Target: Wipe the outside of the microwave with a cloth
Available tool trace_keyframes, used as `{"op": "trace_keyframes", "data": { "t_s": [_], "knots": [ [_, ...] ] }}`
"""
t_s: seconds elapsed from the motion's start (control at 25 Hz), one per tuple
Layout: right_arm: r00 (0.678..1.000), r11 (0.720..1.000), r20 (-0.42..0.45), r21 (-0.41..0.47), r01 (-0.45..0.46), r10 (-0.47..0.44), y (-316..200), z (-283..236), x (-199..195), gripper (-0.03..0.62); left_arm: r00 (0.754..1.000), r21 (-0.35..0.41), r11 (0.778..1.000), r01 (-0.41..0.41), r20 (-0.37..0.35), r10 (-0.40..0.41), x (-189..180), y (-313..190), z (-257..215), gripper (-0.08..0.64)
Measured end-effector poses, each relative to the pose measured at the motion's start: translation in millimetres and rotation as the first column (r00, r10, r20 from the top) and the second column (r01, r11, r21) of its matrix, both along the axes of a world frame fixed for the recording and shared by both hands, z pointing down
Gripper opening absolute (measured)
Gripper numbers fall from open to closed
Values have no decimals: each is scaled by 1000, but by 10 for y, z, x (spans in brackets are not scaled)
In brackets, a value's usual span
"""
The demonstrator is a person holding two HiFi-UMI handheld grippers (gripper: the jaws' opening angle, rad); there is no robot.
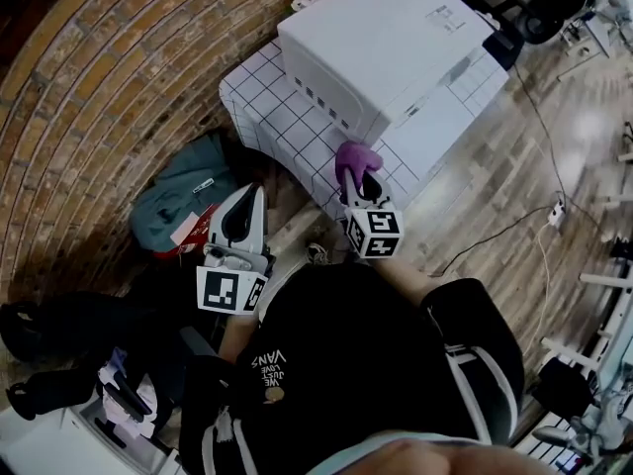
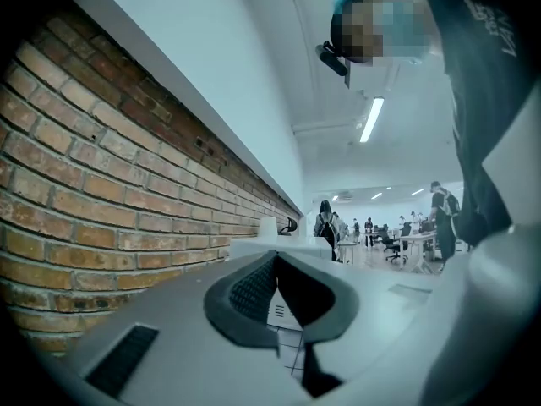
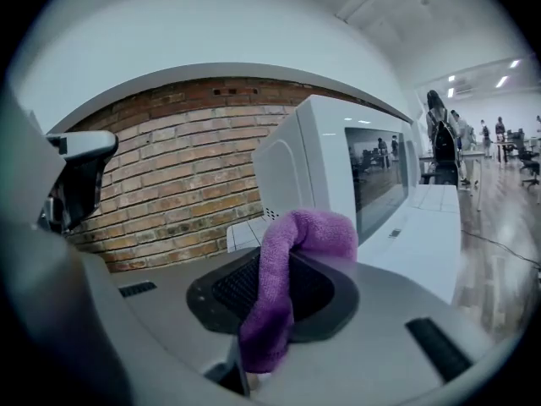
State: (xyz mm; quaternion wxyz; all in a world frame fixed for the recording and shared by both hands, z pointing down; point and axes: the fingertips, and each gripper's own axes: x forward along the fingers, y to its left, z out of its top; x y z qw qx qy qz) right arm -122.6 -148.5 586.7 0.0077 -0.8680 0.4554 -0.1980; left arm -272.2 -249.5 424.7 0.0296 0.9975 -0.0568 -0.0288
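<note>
While the right hand-held gripper (image 1: 361,184) clamps it, the cloth (image 3: 283,286) droops over the jaws.

Bright ceiling light, fisheye-warped edges

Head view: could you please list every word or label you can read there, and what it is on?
"VANS": upside down on the person's black shirt; the smaller lines beside it are too blurred.
Label on top of the microwave: too small to read.
</note>
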Motion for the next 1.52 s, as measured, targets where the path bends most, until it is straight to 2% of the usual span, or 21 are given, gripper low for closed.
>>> {"op": "trace_keyframes", "data": {
  "t_s": [0.16,0.36,0.8,1.28,1.52],
  "knots": [
    [999,999,14,-22,-46,47,159,98,75,61,1000,2,1000,-18,-5,18,20,34,-4,9],
    [1000,998,13,-63,-25,26,112,217,106,61,1000,3,1000,-3,-7,3,-1,27,-34,9],
    [998,995,2,-76,66,-66,-496,258,314,61,990,-14,990,141,27,-140,-238,-259,58,11],
    [988,987,-18,-53,150,-151,-1369,156,496,61,955,-20,956,292,61,-291,-476,-548,97,9],
    [983,983,-25,-47,180,-181,-1856,151,569,61,929,-18,930,368,59,-366,-641,-688,73,11]
  ]
}}
